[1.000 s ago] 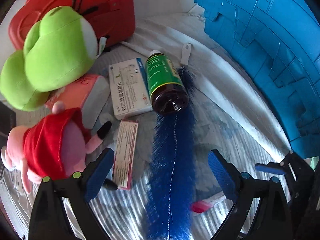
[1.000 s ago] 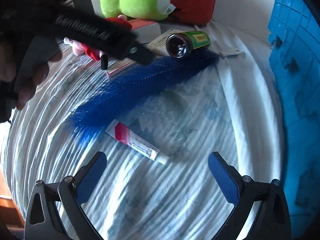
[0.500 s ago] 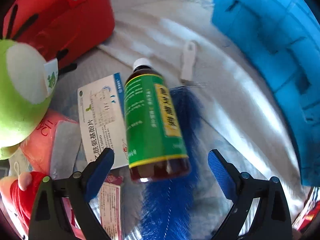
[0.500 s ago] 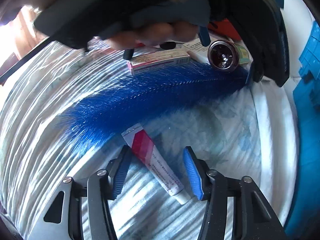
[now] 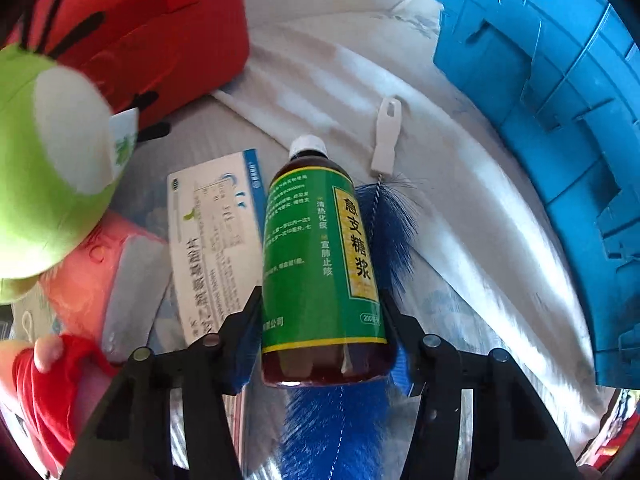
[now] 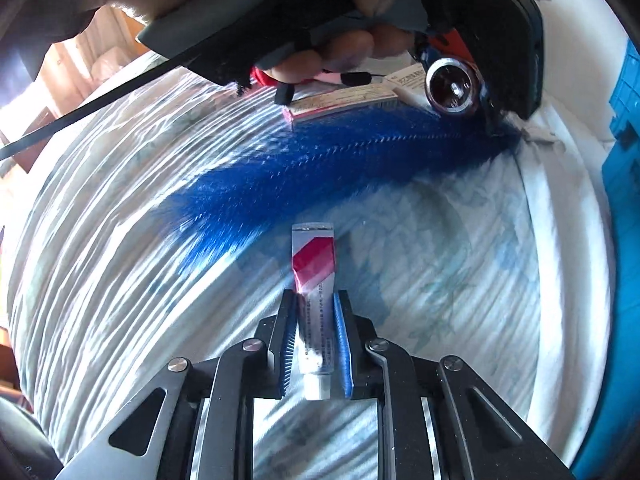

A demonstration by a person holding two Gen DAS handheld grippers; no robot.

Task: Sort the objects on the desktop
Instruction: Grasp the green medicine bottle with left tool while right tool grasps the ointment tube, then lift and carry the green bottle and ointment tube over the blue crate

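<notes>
The syrup bottle (image 5: 322,272) lies on the bottle brush (image 5: 384,216). Left of the bottle sits a medicine box (image 5: 214,240); right of it, well apart, a crate (image 5: 560,120); behind it, a case (image 5: 152,36).

Left gripper (image 5: 320,320) clamps a bottle (image 5: 320,264); right gripper (image 6: 314,340) pinches a tube (image 6: 314,300).

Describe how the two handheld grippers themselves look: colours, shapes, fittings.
Both the left gripper and right gripper have angular black linkage arms with round silver pivot bolts and triangular cut-outs. Their jaws carry blue ribbed pads. A thin black cable trails from the left one.
</notes>
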